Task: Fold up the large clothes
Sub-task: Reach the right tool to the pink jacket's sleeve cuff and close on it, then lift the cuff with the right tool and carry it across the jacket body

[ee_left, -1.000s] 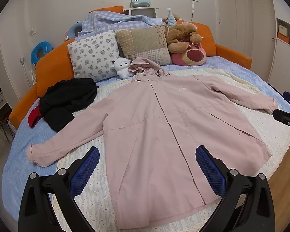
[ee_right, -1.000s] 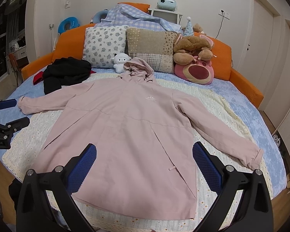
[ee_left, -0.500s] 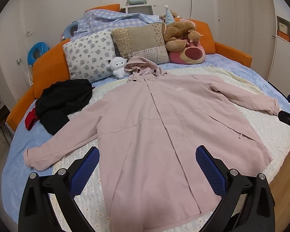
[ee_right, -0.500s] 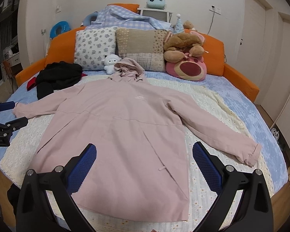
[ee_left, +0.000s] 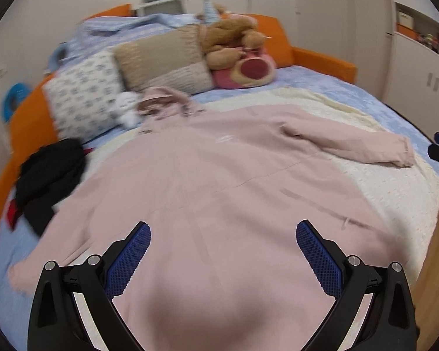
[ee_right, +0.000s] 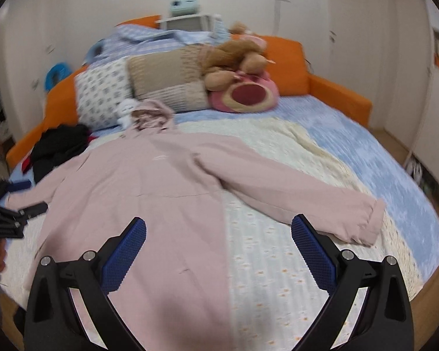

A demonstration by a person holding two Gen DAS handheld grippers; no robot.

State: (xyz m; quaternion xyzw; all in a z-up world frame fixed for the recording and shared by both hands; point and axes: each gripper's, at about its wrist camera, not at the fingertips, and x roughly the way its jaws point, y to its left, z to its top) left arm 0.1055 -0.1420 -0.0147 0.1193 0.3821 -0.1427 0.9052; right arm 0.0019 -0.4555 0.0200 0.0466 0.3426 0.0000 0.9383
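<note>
A large pink hooded jacket lies spread flat, front up, on the cream blanket of the bed, sleeves stretched out to both sides, hood toward the pillows. It also shows in the right wrist view, with its right sleeve cuff near the bed's edge. My left gripper is open and empty, low over the jacket's lower part. My right gripper is open and empty, over the jacket's right side and the blanket. Both views are motion-blurred.
A black garment pile lies at the left of the bed. Pillows and a plush bear stand at the orange headboard. White cupboards stand at the right. The left gripper shows at the left edge of the right wrist view.
Both grippers have moved forward and down toward the jacket, which now fills more of each view. The right view has swung toward the right sleeve. Both grippers stay open.
</note>
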